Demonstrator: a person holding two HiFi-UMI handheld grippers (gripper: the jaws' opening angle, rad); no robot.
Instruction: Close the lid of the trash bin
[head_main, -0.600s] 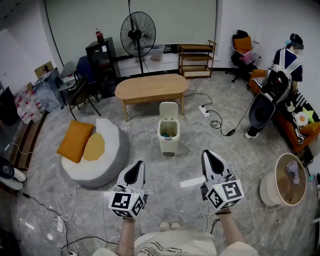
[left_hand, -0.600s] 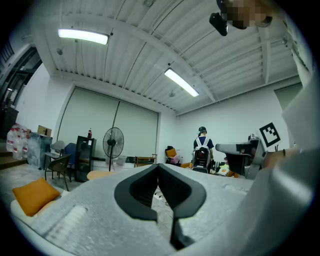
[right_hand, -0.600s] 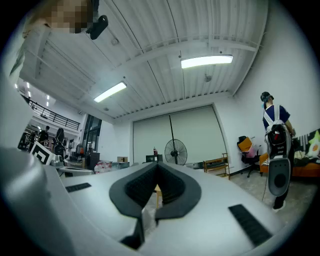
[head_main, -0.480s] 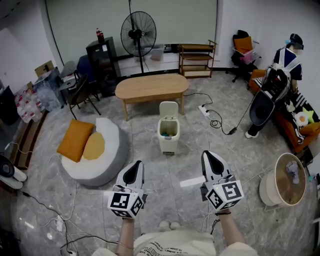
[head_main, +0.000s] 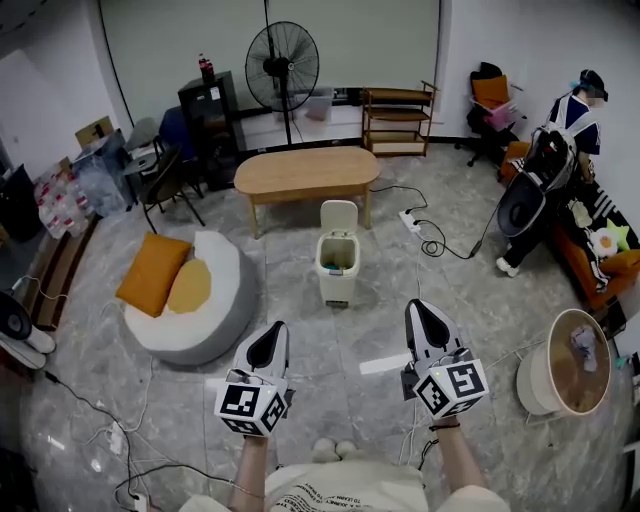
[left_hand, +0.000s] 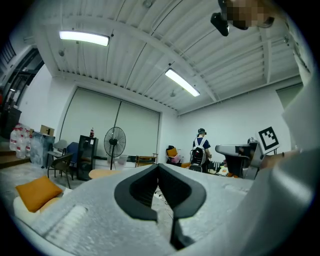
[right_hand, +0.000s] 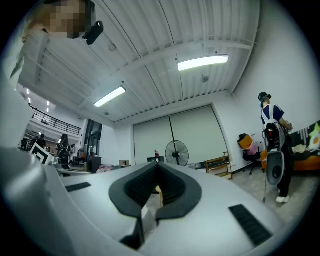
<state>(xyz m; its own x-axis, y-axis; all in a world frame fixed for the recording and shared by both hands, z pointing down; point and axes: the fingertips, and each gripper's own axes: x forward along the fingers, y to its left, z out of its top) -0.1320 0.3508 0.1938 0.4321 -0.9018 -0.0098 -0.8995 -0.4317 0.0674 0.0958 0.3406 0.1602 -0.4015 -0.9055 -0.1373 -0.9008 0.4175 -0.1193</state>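
Nearest, left gripper (head_main: 273, 330): jaws pressed together on nothing, held level and low in front of the person, apparently waiting because no reach has begun.
Right gripper (head_main: 416, 308): jaws likewise drawn tight and empty, nose tipped a shade upward. Closed tips would suit nudging a lid rather than pinching it.
Floor strip (head_main: 385, 364): a pale flat piece lies on the grey marbled floor just beside the right gripper; what it is cannot be told.
Trash bin (head_main: 337, 282): a cream bin stands on the floor ahead, well apart from both grippers and roughly centred between them, just in front of the table.
Lid (head_main: 338, 216): stands upright on its hinge at the bin's far edge, so the mouth gapes toward the person and something greenish shows inside.
Task standing: judged not yet under way. The person looks too far off to touch the lid and would have to close in first, then tip it forward and down.
Floor seat (head_main: 215, 320): a round grey seat to the bin's left carries an orange cushion (head_main: 152, 276), clear of the path.
Table (head_main: 305, 170): an oval wooden top stands behind the bin.
Fan (head_main: 282, 52): a pedestal fan stands at the far wall.
Bystander (head_main: 572, 115): a person stands far right, away from the work.
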